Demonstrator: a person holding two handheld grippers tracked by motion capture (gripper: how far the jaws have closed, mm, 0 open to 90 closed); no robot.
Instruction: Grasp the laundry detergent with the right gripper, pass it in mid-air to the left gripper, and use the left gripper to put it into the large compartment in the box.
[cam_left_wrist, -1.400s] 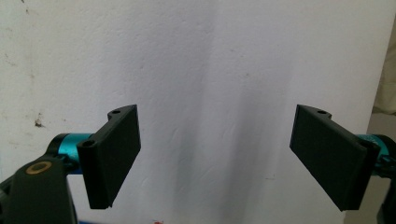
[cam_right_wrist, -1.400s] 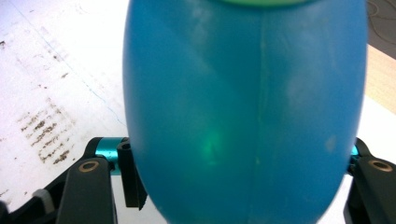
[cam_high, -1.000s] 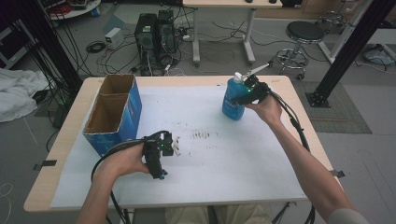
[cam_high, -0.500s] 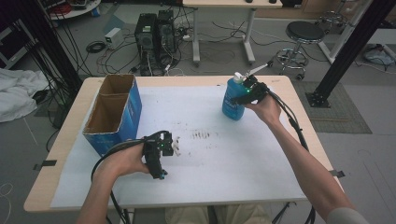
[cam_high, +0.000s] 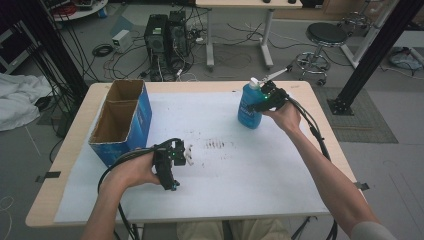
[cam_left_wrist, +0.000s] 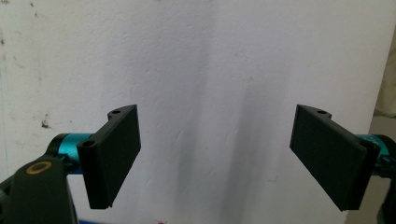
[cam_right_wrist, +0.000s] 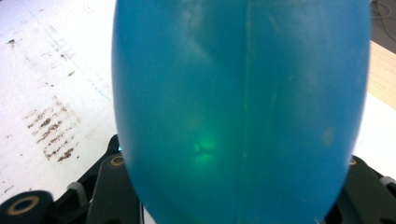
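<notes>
Here right fingers (cam_high: 256, 102) grip the blue bottle (cam_high: 248, 107) (left fingers (cam_left_wrist: 217, 161) apart), cardboard box (cam_high: 120, 120) well aside.

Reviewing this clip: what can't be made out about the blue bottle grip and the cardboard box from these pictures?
- Right gripper pads: in the right gripper view the blue bottle covers them.
- Bottle label: too small in the high view, too close in the right gripper view.
- Cardboard box bottom: hidden by its own walls in the high view.
- Bottle base: cut off by the bottom edge of the right gripper view.
</notes>
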